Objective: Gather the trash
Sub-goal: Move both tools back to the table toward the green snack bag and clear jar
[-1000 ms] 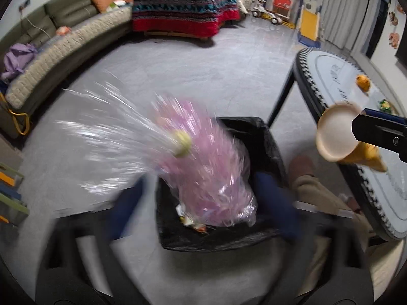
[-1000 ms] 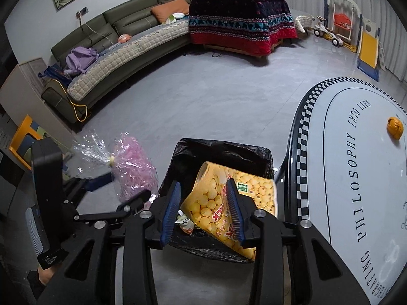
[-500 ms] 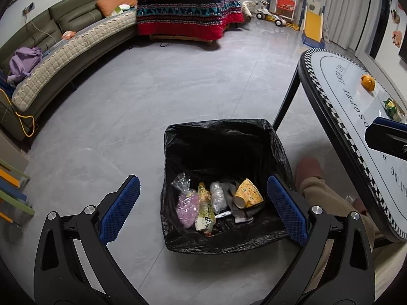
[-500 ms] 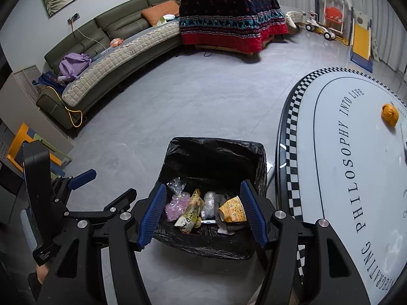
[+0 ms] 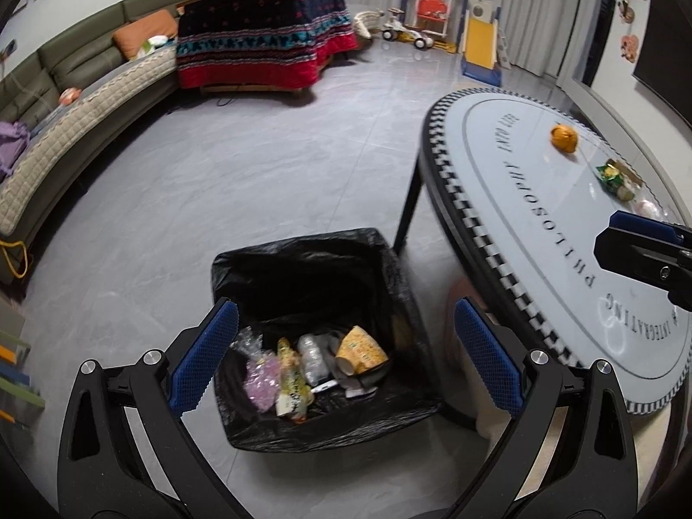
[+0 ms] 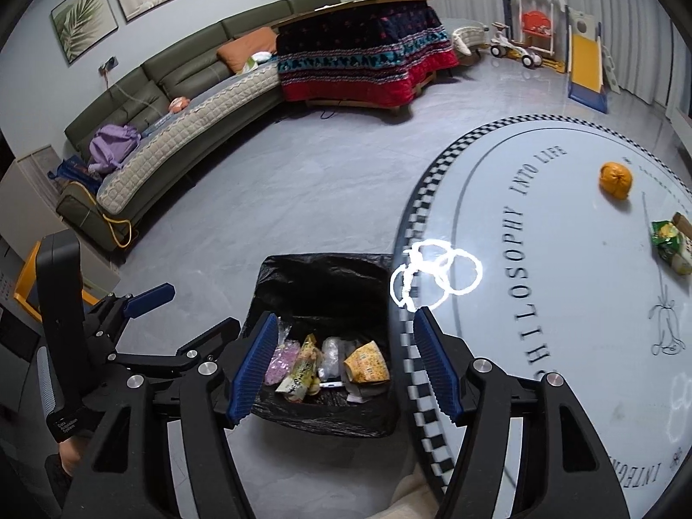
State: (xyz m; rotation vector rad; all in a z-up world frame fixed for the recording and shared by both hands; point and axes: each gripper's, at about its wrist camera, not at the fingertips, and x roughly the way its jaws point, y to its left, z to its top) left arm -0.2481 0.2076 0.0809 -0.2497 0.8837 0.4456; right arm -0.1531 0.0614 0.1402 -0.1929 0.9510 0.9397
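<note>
A black-lined trash bin [image 5: 311, 255] stands on the floor beside the table; it also shows in the right wrist view [image 6: 320, 272]. Inside lie a pink plastic bag [image 5: 261, 374], a yellow snack bag [image 5: 292, 382], a clear bottle [image 5: 312, 359] and a yellow paper cup [image 5: 361, 350]. My left gripper [image 5: 344, 357] is open and empty above the bin. My right gripper [image 6: 346, 367] is open and empty above the bin's right edge. On the table lie an orange [image 6: 615, 179] and a green wrapper [image 6: 670, 244].
The oval table [image 6: 540, 302] with a checkered rim fills the right side. A curved sofa [image 6: 173, 129] and a blanket-covered table [image 6: 363, 56] stand at the back. Children's toys [image 6: 536, 39] are at the far right. Grey floor lies between.
A second ago my left gripper let go of the pink bag and my right held the snack bag and cup over the bin. All now lie in the bin; both grippers are open and have risen slightly.
</note>
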